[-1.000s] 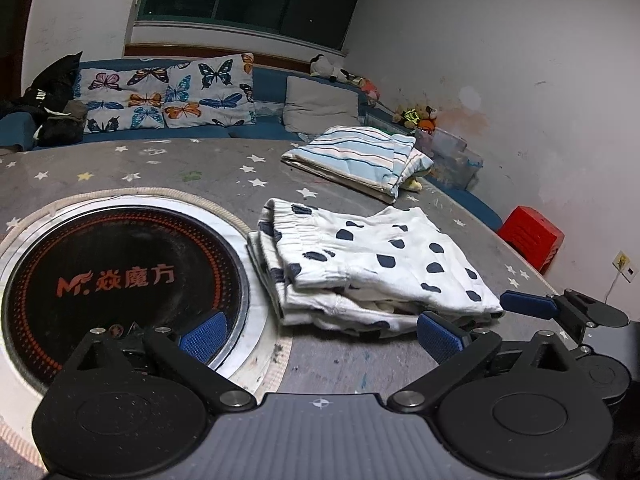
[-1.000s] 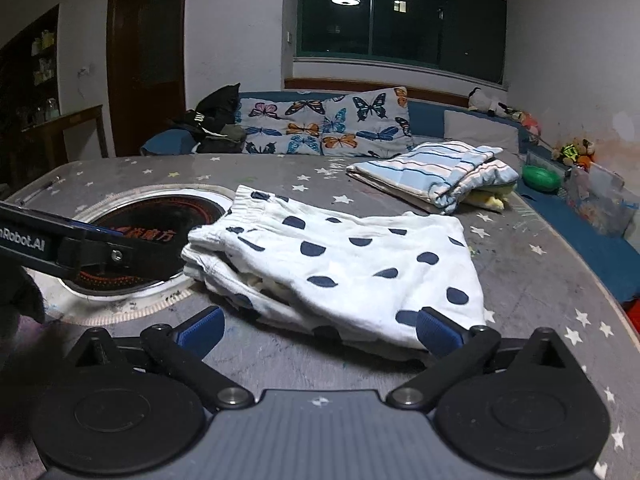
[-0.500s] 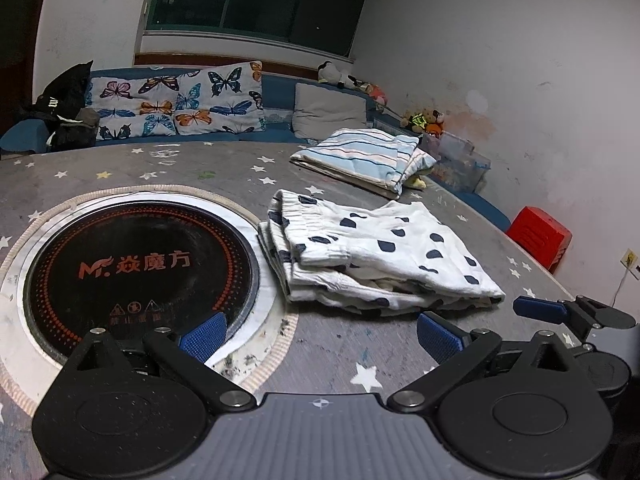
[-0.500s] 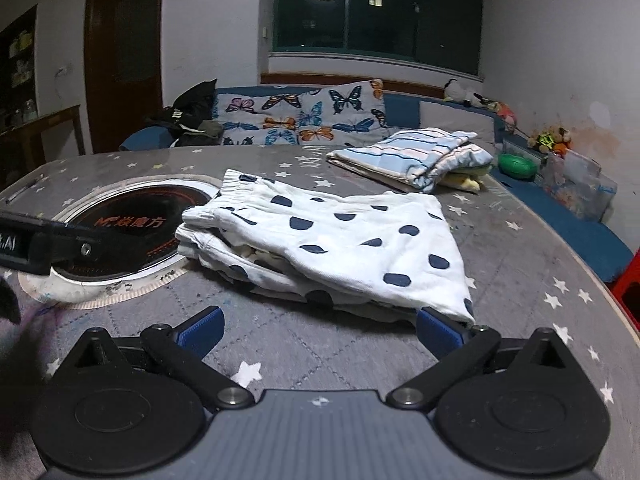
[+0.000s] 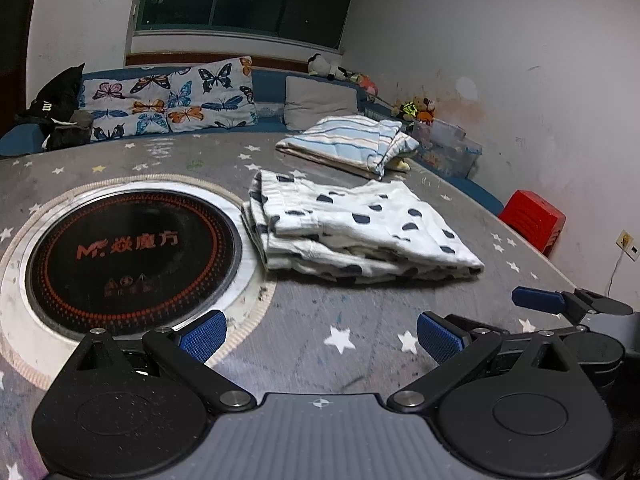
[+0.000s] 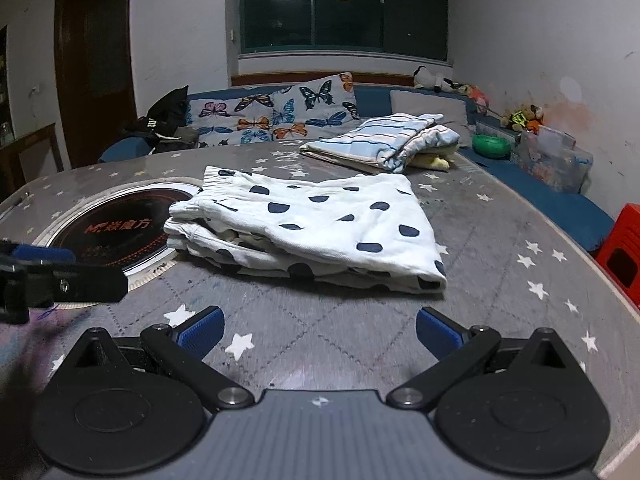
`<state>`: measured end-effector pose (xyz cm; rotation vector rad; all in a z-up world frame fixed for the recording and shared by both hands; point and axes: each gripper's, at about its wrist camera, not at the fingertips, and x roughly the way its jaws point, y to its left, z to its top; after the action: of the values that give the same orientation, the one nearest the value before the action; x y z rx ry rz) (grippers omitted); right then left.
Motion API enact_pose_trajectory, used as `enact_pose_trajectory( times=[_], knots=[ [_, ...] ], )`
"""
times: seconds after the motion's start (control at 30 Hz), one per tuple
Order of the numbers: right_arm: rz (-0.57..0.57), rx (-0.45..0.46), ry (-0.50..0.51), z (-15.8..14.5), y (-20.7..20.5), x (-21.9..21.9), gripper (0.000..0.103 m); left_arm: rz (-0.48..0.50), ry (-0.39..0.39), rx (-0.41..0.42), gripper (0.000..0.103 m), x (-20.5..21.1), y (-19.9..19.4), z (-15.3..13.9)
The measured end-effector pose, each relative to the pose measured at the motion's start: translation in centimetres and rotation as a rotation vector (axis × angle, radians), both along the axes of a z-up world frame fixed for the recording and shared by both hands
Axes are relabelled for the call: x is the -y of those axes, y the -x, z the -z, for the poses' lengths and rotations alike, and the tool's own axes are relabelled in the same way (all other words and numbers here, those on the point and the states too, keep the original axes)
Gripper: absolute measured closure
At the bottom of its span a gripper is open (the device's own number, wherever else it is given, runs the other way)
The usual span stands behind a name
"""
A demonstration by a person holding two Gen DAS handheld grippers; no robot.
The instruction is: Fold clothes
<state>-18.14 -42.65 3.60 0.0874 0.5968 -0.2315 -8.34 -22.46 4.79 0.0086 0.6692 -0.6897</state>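
Beside the round black cooktop set into the star-printed bench, the folded spotted shorts lie flat, their waistband edge just next to the cooktop's rim. Beyond the shorts, farther from the cooktop, rests a folded striped garment — something yellow under it is too hidden to identify. Both the left gripper and the right gripper hang spread wide and empty — short of the shorts, touching nothing.
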Motion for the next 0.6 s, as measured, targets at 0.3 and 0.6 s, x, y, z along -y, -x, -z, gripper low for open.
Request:
enact_pose_trajectory(
  times=[0.3,0.6],
  knots=[
    [0.033,0.006,-0.037,0.5,1.2,-0.6,0.0,-0.014,-0.018,-0.006,0.0,-0.3,1.3,0.6],
    [0.047,0.018,-0.047,0.6,2.0,-1.3,0.0,-0.02,-0.02,-0.003,0.0,-0.7,2.2,0.7]
  ],
)
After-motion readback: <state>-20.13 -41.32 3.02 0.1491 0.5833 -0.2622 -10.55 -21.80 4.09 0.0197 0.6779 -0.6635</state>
